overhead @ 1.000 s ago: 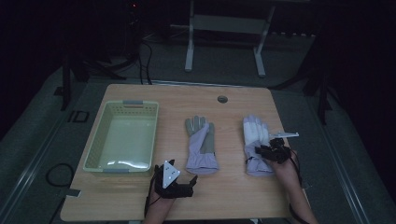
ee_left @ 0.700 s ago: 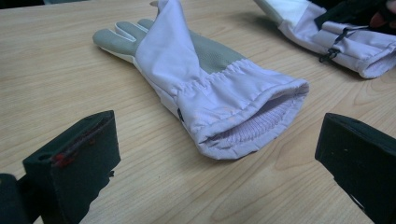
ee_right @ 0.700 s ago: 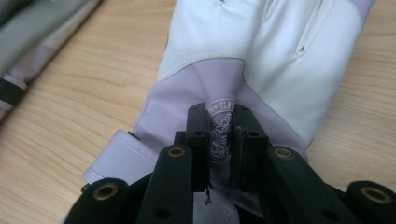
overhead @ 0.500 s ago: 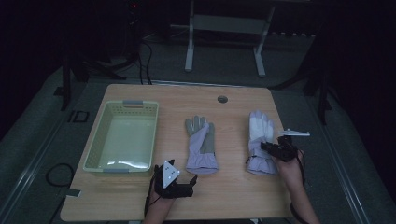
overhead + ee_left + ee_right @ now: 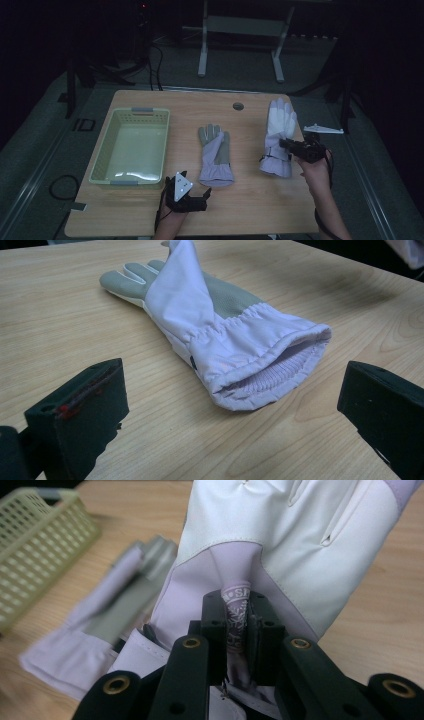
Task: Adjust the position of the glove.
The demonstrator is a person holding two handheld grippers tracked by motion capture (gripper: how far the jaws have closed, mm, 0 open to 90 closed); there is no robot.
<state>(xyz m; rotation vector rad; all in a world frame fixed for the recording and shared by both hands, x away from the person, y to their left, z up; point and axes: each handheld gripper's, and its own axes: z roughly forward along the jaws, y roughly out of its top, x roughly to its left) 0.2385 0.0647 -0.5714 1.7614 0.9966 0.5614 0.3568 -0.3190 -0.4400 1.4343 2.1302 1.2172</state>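
Overhead, a light wooden table (image 5: 150,210) is sitting in a dark room, grey floor around it and a metal stand (image 5: 240,45) beyond the far edge. Left gripper (image 5: 200,200) is resting at the near edge, jaws spread wide, pointing at the cuff of the centre glove (image 5: 215,152), which is lying flat. Right gripper (image 5: 287,145) is clamping a fold of the right-hand white glove (image 5: 277,132) near the table's right edge. A pale green basket (image 5: 102,160) is standing on the left. A round hole (image 5: 238,106) is showing near the far edge.
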